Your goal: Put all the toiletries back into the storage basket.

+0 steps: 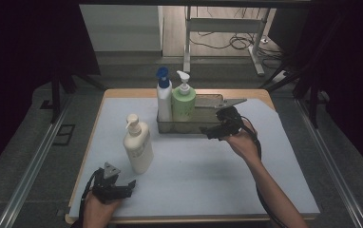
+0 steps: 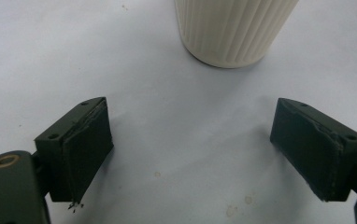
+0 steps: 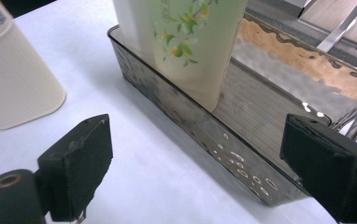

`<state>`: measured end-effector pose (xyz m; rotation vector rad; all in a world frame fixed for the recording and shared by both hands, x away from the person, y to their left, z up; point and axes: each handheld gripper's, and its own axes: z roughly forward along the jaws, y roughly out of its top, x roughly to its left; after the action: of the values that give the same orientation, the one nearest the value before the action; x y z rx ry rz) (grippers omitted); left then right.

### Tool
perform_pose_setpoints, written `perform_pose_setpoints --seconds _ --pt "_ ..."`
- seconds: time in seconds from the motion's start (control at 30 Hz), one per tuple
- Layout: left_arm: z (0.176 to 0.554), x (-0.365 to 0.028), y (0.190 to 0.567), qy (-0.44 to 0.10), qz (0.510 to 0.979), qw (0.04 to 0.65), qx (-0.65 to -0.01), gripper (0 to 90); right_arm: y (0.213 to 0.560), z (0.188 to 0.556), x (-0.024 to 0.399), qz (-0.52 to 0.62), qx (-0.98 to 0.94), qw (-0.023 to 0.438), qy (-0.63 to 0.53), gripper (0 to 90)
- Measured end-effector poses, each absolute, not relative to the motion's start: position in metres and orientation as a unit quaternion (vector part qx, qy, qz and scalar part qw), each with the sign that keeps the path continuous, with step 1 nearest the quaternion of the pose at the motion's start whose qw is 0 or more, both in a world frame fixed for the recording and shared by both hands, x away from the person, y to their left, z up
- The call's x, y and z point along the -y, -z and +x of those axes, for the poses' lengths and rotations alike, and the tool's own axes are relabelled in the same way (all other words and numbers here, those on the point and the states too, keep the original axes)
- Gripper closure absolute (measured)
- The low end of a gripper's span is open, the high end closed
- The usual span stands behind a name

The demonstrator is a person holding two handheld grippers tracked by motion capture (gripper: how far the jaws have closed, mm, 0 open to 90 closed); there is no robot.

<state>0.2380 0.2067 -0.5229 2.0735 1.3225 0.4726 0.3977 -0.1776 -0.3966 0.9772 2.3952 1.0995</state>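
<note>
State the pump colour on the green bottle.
White pump on the green bottle, clearest in high view.

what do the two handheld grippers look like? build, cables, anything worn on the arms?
Both are black. The left gripper carries a grey three-cornered plate on top, as does the right gripper. Each has two blocky black jaws with flat dark pads, worn along their edges, and a brass-coloured fitting beside one jaw. A black cable trails along each forearm. Forearms bare: no sleeves or gloves visible.

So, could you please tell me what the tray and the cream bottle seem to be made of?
The tray looks like smoky translucent plastic, glossy: the ribbed floor shows through its wall, and highlights glint on it. The cream bottle seems opaque matte plastic with fine vertical ribs, seen in the left gripper view.
</note>
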Motion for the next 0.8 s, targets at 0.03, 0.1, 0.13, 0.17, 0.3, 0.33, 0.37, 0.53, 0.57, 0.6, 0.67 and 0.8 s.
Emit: perform_pose_setpoints --seconds 0.03,0.1,0.13,0.17,0.3,0.33,0.37,0.53,0.57,0.6,0.67,0.8 --pt "0.238 -0.207 0.523 -0.18 0.786 0.314 -0.501 12.3 0.396 0.395 0.179 0.34 -0.841 0.166 -0.386 7.1" --pt "0.238 -0.207 0.523 -0.179 0.786 0.313 -0.501 12.3 0.395 0.39 0.181 0.337 -0.842 0.168 -0.386 5.0" --pt "0.238 -0.207 0.523 -0.18 0.786 0.314 -0.501 12.3 0.395 0.388 0.182 0.335 -0.842 0.171 -0.386 4.3" --pt "0.238 -0.207 0.523 -0.179 0.786 0.313 -0.501 12.3 0.395 0.387 0.183 0.334 -0.843 0.171 -0.387 3.8" --pt "0.238 -0.207 0.523 -0.179 0.786 0.313 -0.501 12.3 0.394 0.379 0.189 0.332 -0.841 0.174 -0.389 1.2" --pt "0.238 -0.207 0.523 -0.179 0.786 0.313 -0.501 12.3 0.394 0.377 0.191 0.33 -0.841 0.176 -0.39 0.6" --pt "0.238 -0.207 0.523 -0.179 0.787 0.313 -0.501 12.3 0.394 0.375 0.192 0.33 -0.841 0.176 -0.39 0.5" --pt "0.238 -0.207 0.523 -0.18 0.786 0.313 -0.501 12.3 0.395 0.365 0.2 0.321 -0.847 0.182 -0.382 0.0" --pt "0.238 -0.207 0.523 -0.18 0.786 0.313 -0.501 12.3 0.395 0.364 0.201 0.321 -0.847 0.183 -0.381 0.0" --pt "0.238 -0.207 0.523 -0.18 0.786 0.313 -0.501 12.3 0.395 0.361 0.203 0.321 -0.847 0.183 -0.383 0.0" --pt "0.238 -0.207 0.523 -0.18 0.787 0.313 -0.5 12.3 0.395 0.357 0.207 0.323 -0.845 0.179 -0.387 0.0" --pt "0.238 -0.207 0.523 -0.18 0.787 0.313 -0.5 12.3 0.396 0.348 0.213 0.321 -0.846 0.181 -0.384 0.0"
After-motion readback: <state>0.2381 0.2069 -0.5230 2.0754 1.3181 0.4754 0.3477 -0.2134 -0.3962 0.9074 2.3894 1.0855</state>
